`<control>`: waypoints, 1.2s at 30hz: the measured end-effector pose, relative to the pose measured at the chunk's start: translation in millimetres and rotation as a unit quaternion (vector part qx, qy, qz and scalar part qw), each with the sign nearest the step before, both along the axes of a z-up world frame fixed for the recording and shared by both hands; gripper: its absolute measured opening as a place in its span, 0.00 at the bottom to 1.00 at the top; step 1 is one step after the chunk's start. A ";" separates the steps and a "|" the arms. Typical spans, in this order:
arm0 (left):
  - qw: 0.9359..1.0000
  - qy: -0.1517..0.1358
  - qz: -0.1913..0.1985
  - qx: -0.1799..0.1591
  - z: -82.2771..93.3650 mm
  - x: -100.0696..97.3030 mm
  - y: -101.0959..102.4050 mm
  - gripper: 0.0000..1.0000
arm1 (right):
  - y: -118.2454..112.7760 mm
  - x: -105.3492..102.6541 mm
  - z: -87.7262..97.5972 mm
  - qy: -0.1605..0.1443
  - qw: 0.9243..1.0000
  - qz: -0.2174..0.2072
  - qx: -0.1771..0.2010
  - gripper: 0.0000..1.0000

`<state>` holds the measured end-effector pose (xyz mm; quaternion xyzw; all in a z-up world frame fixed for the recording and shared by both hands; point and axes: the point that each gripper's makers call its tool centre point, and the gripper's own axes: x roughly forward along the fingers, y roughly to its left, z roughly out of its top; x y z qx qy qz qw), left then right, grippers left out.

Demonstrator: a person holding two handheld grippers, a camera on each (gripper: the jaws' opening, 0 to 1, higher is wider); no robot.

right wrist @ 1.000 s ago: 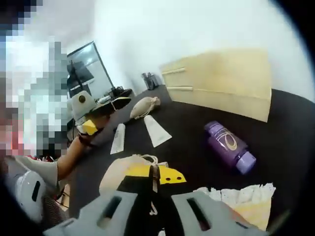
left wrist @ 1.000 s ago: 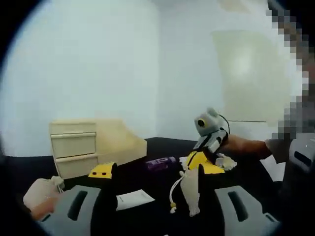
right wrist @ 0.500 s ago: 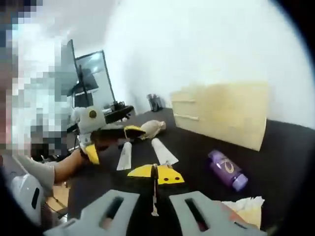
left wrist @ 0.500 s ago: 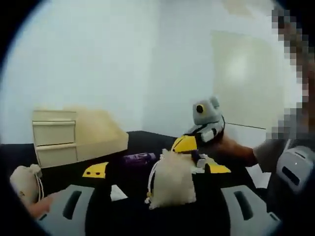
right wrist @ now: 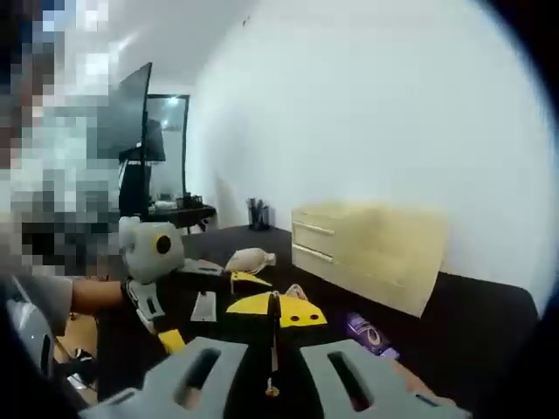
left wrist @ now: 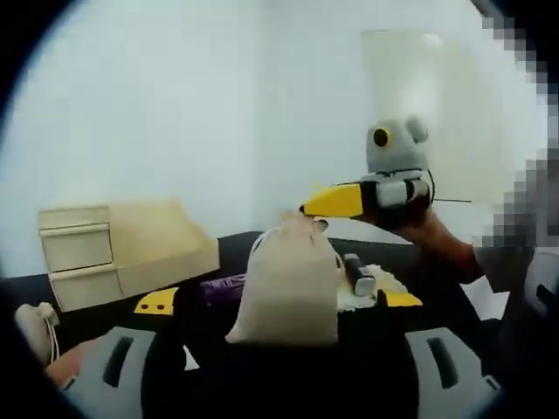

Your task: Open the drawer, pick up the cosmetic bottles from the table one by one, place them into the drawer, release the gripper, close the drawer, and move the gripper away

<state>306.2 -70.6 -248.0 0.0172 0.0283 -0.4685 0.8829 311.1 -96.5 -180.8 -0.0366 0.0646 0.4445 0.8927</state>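
Right gripper [right wrist: 273, 321] pinching the cord of a soft cream cloth pouch [left wrist: 288, 284]. Light, floppy. Purple plastic bottle [right wrist: 369, 336]: smooth, slippery; grab mid-body.

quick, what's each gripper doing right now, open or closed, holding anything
Left gripper: open, holding nothing.
Right gripper: shut on the drawstring of a cloth pouch, which hangs from it above the table.

The left gripper view looks low across the black table [left wrist: 236, 253] toward a white wall, with the drawer unit [left wrist: 122, 253] at middle left. The right gripper view faces the same drawer unit [right wrist: 371, 253] from the opposite side, at middle right. Both share the purple bottle [right wrist: 367, 336].
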 end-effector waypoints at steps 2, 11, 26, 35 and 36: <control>1.000 -0.003 0.007 0.009 -2.3 0.8 -0.3 0.88 | 2.4 0.5 2.7 -0.001 1.000 -0.002 -0.006 0.00; 0.999 -0.036 0.012 0.037 -4.3 -6.5 -5.4 0.78 | 27.8 -10.0 14.9 0.000 0.999 0.021 -0.029 0.00; 0.999 -0.043 -0.001 0.005 11.1 -13.4 -2.1 0.62 | 45.2 -23.7 18.3 -0.005 0.998 0.032 -0.049 0.00; 0.998 -0.056 -0.005 -0.005 19.4 -16.9 3.5 0.46 | 49.1 -32.1 25.2 0.011 0.998 0.055 -0.029 0.00; 0.998 -0.054 -0.007 -0.007 20.2 -18.0 3.3 0.45 | 49.6 -33.5 26.1 0.010 0.998 0.060 -0.027 0.00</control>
